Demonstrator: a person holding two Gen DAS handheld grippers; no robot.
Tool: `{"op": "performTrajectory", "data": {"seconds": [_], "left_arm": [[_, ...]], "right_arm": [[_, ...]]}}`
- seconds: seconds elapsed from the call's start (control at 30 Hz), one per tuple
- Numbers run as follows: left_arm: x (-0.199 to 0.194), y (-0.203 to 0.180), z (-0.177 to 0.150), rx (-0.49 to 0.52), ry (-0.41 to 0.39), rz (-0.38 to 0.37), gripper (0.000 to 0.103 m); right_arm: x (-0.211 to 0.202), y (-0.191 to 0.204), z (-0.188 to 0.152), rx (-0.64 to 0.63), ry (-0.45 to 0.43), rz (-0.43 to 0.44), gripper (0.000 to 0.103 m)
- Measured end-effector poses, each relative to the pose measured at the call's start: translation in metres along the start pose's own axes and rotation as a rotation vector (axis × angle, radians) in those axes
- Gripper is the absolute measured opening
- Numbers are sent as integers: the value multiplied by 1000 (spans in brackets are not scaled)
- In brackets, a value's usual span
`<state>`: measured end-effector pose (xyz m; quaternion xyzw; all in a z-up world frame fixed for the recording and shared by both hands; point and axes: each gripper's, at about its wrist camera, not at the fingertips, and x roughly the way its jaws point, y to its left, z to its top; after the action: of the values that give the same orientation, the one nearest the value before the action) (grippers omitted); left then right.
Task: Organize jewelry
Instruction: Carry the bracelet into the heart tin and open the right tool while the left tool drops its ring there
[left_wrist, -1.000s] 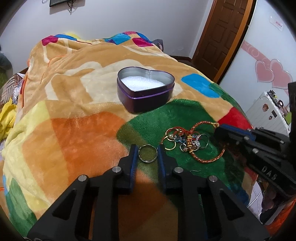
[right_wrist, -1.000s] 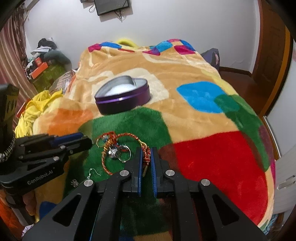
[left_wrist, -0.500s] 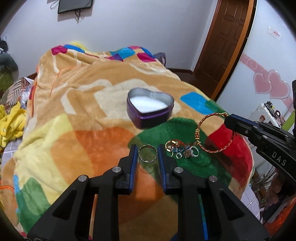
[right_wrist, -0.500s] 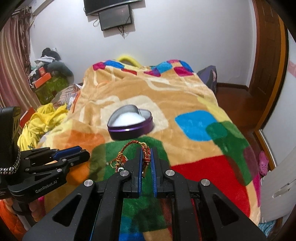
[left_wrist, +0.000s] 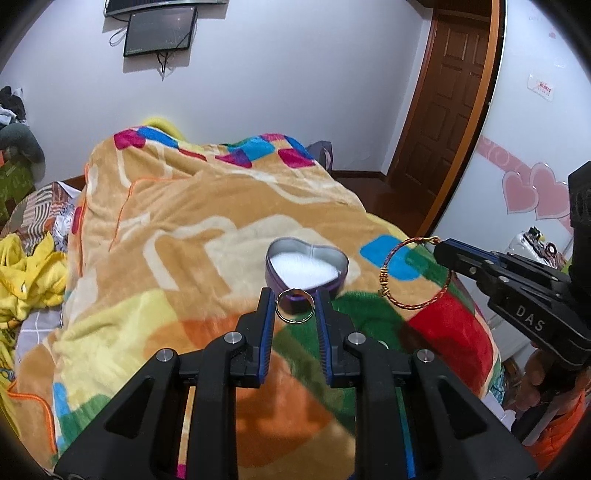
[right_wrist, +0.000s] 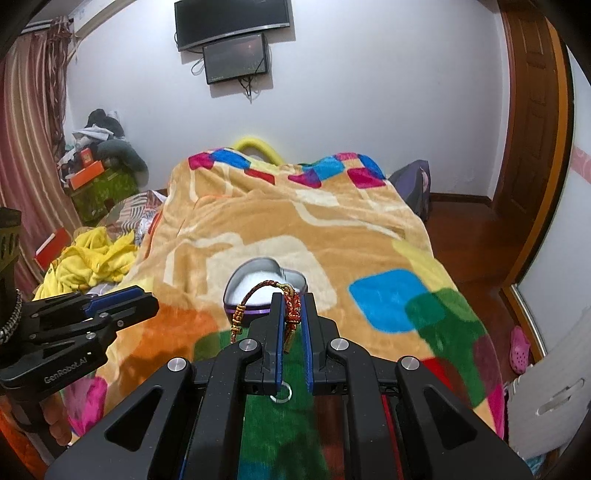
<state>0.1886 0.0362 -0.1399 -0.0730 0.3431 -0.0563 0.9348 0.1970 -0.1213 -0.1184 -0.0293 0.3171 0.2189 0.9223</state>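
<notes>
We see left gripper (left_wrist: 295, 308) pinching a metal ring (left_wrist: 295, 306); right gripper (right_wrist: 291, 310) clamps red bracelet (right_wrist: 293, 310), tin (right_wrist: 266, 278) at 12 o'clock.

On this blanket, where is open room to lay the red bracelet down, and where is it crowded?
Free: the tan blanket behind the heart tin, and the blue-and-green patches to its right. The tin's white lining is bare too. Crowded: the green patch under the right gripper, where a small ring lies.
</notes>
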Motion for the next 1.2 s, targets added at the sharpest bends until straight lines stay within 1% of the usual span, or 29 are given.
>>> {"op": "performTrajectory", "data": {"seconds": [0.33, 0.5, 0.67, 0.9, 0.97, 1.07, 1.2], "left_arm": [[13, 9, 20, 1, -29, 19, 21], [30, 14, 30, 0, -23, 10, 21], [48, 15, 36, 1, -7, -17, 21], [82, 14, 38, 17, 51, -42, 21], [90, 15, 36, 17, 72, -55, 21], [106, 15, 36, 19, 119, -94, 21], [119, 15, 35, 37, 149, -109, 21]], "right_arm": [[22, 2, 18, -4, -24, 40, 8], [33, 2, 25, -5, -27, 59, 8], [50, 2, 28, -8, -10, 85, 8], [85, 2, 26, -34, 63, 109, 8], [95, 1, 24, -40, 90, 111, 8], [107, -2, 21, -49, 137, 113, 8], [120, -9, 19, -63, 189, 114, 8]]}}
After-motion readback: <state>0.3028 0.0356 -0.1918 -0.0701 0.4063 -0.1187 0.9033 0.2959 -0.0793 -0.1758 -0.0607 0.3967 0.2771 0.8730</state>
